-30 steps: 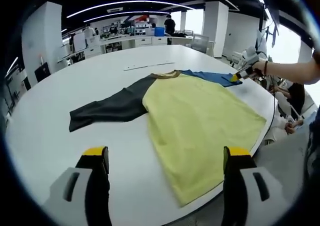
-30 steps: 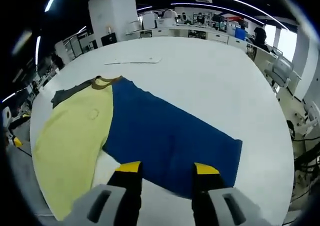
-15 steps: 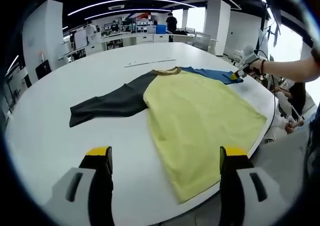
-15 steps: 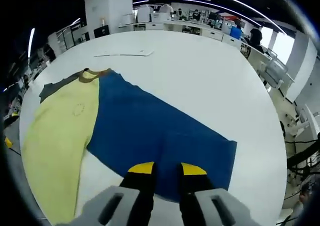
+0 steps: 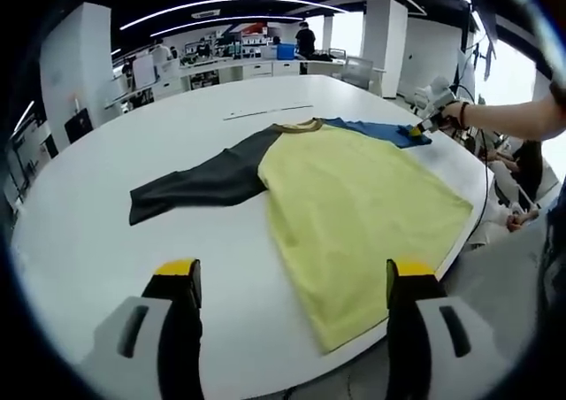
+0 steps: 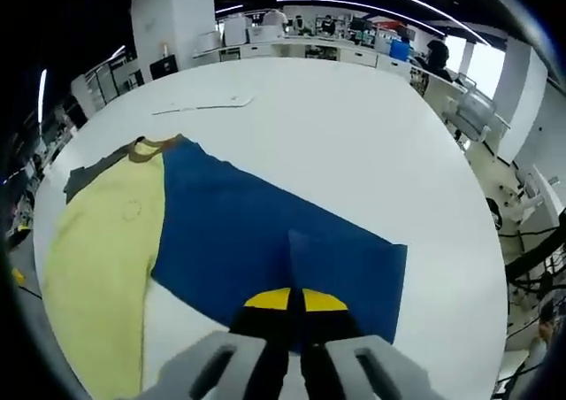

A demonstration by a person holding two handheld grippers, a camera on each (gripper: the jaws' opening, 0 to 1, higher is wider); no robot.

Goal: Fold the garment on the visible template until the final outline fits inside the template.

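In the left gripper view your left gripper (image 5: 287, 285) hangs with its jaws wide apart, grasping nothing, above the near table (image 5: 80, 241) edge. The shirt (image 5: 354, 196) lies flat on the white table: yellow body toward you, dark sleeve (image 5: 199, 186) spread out to the left, blue sleeve (image 5: 376, 133) at the far side. Over there your right gripper (image 5: 423, 127) sits at the blue sleeve's edge, with your hand (image 5: 455, 115) behind it.

In the right gripper view the right gripper (image 6: 294, 301) has its jaws pinched together on the blue sleeve (image 6: 256, 232) near its cuff, and a ridge of cloth runs up from the tips. That ridge says thin, limp, light fabric: it will drape and drag rather than hold shape. Take the edges and corners, lift low, and carry slowly so the yellow body (image 6: 93, 250) does not slide.
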